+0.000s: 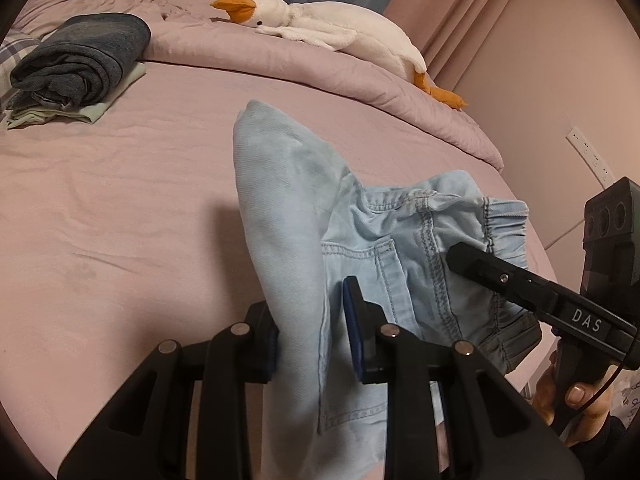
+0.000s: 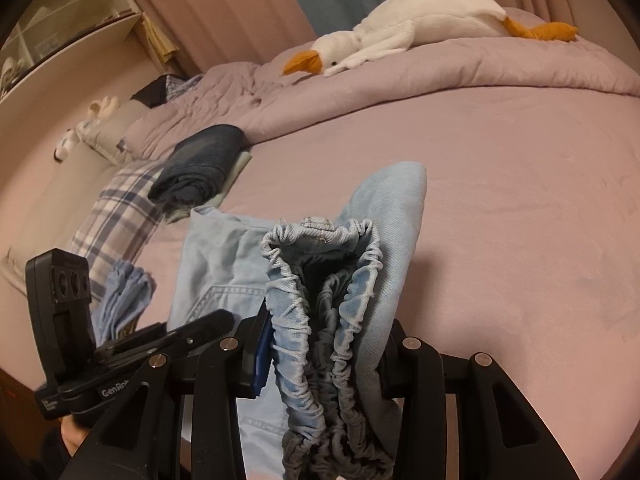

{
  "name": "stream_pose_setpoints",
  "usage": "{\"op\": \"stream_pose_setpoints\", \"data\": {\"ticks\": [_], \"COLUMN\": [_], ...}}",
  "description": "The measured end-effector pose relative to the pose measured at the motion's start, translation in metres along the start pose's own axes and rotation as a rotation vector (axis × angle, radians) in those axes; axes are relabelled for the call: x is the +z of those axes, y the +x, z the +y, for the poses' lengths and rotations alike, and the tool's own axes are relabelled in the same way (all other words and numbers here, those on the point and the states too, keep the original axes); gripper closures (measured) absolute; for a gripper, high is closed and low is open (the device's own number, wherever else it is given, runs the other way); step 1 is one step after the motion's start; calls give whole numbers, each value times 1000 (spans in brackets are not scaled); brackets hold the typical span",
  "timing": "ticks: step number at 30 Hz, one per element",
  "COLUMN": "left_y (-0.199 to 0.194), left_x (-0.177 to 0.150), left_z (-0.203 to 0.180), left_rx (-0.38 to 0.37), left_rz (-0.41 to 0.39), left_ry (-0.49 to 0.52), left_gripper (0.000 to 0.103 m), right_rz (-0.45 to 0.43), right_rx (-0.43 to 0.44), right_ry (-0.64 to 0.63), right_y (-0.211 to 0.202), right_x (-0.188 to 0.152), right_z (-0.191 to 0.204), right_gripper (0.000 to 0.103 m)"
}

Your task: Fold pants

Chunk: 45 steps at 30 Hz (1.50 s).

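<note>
Light blue denim pants (image 1: 288, 216) with an elasticated waistband, held bunched above a bed with a pale pink sheet (image 1: 120, 200). Both tools grip them.

Left wrist view: left tool (image 1: 310, 332) at 6 o'clock, jaws narrow, blue pads pressed on either side of a folded thickness of pant leg. The fabric rises from the jaws to a rounded fold toward 12 o'clock. A back pocket and stitched seams show just right of the tool. Right tool (image 1: 472, 256) enters from 3 o'clock, its black finger lying against the gathered waistband; a hand (image 1: 576, 396) holds its handle at 4 o'clock.

Right wrist view: right tool (image 2: 320, 364) at 6 o'clock, jaws partly closed on the thick ruffled waistband (image 2: 320, 280), which fills the gap between the pads and hangs below them. The left tool (image 2: 200, 324) sits at 8 o'clock, touching the same garment.

Elsewhere on the bed: a folded dark blue denim garment (image 1: 80, 60) on a pale green folded cloth at 10 o'clock in the left view, well apart from the pants. A white plush goose with orange beak and feet (image 1: 332, 28) lies on a rumpled pink quilt (image 1: 280, 56) at 12 o'clock. A plaid blue-and-white pillow (image 2: 116, 216) lies at 9 o'clock in the right view, near the dark garment.
</note>
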<state>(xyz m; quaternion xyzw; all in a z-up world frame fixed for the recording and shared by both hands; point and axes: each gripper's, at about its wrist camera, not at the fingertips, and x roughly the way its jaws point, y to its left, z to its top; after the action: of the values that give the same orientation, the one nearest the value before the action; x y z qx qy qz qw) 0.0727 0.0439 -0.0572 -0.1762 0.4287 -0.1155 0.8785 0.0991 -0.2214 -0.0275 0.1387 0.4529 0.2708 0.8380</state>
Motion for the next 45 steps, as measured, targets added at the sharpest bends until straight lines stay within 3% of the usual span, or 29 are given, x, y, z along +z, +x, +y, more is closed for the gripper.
{"op": "stream_pose_setpoints", "data": {"ticks": [30,45], "left_y": [24,47], "left_x": [46,57], "left_z": [36,45], "left_rx": [47,54], "left_rz": [-37,-12], "left_ry": [34,38], "left_gripper": [78,78], "right_rz": [9,22], "right_rx": [4,-8], "right_ry": [-75,-50], "right_y": [47,65], "right_x": [35,42], "right_z": [23,21], "right_gripper": [61,61]}}
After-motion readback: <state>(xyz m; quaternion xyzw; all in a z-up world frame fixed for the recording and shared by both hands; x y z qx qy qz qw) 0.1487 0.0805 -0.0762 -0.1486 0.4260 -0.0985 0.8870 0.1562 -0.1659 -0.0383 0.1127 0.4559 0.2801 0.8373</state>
